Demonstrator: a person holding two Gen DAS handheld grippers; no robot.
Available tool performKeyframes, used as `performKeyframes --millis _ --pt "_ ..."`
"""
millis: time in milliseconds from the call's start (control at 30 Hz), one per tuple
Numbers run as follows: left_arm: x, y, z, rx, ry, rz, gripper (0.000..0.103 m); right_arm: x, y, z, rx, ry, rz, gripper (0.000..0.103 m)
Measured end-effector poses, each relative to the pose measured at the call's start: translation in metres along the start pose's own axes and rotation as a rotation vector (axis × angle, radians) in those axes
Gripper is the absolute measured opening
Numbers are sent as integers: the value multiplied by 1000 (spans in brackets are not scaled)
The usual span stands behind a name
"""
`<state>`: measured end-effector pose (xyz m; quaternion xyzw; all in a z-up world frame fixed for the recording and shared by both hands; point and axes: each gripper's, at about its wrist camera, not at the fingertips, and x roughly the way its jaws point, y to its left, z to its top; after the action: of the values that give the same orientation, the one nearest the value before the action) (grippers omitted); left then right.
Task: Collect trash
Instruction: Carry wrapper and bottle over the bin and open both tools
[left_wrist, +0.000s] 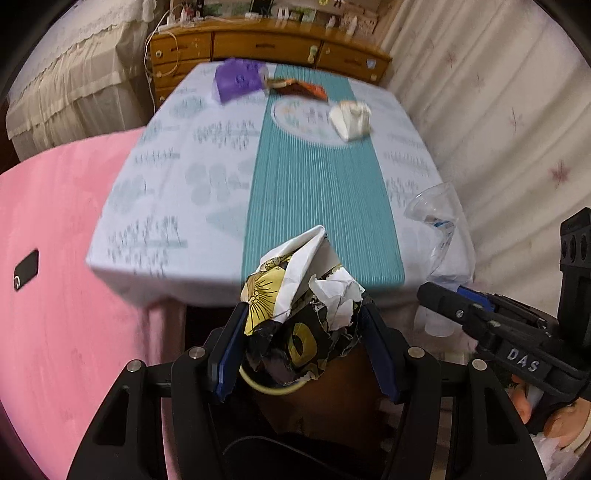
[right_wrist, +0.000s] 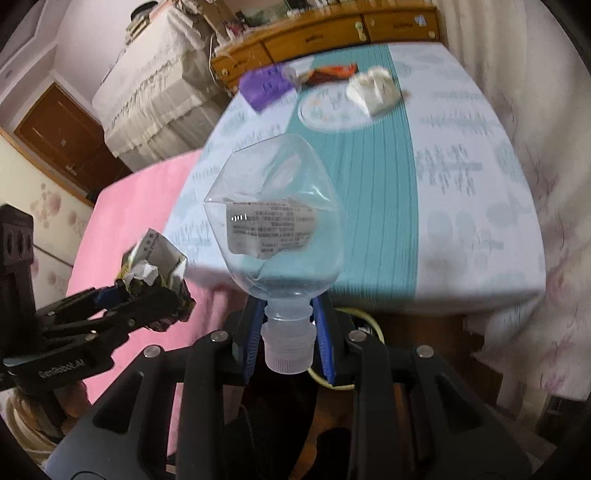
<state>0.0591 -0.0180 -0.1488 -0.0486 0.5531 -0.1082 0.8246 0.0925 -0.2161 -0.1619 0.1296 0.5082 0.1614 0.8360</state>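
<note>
The left gripper (left_wrist: 303, 325) is clamping a crumpled black, yellow and white paper wrapper (left_wrist: 301, 295) off the near edge of the cloth-covered table (left_wrist: 166, 192). The right gripper (right_wrist: 286, 325) is pinching a crushed clear plastic bottle (right_wrist: 275, 218) by its neck. Only the right wrist view is showing the bottle's printed label; only the left is showing a black phone (left_wrist: 26, 269) lying on the pink bedcover (left_wrist: 55, 295).

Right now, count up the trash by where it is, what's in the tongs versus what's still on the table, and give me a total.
In the tongs: 2, crumpled wrapper and clear plastic bottle.
On the table: 3, purple packet, orange-brown wrapper, white crumpled paper.
Total: 5.
</note>
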Motion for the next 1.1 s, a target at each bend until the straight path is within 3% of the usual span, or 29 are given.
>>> performKeyframes --millis 167,333,600,933,967,1033,1067,1100 --pt "15 1 -31 1 51 38 60 20 -13 -50 -11 73 -31 24" --pt "62 13 -48 -15 122 55 60 60 -36 -87 57 158 -50 24" --pt "188 35 -93 -13 235 78 61 164 -78 -151 163 281 -90 24" --pt "345 76 -153 -7 317 66 65 317 -136 -203 285 299 -75 25" --pt "354 80 -157 -6 321 69 67 328 -142 -208 307 301 -72 27" --pt "369 88 -163 -17 326 68 72 343 -153 -215 335 300 -72 45" --pt "375 90 -165 -26 328 61 74 348 -157 -219 348 289 -61 63" --pt "380 94 -168 -37 331 54 76 351 -159 -221 363 272 -49 69"
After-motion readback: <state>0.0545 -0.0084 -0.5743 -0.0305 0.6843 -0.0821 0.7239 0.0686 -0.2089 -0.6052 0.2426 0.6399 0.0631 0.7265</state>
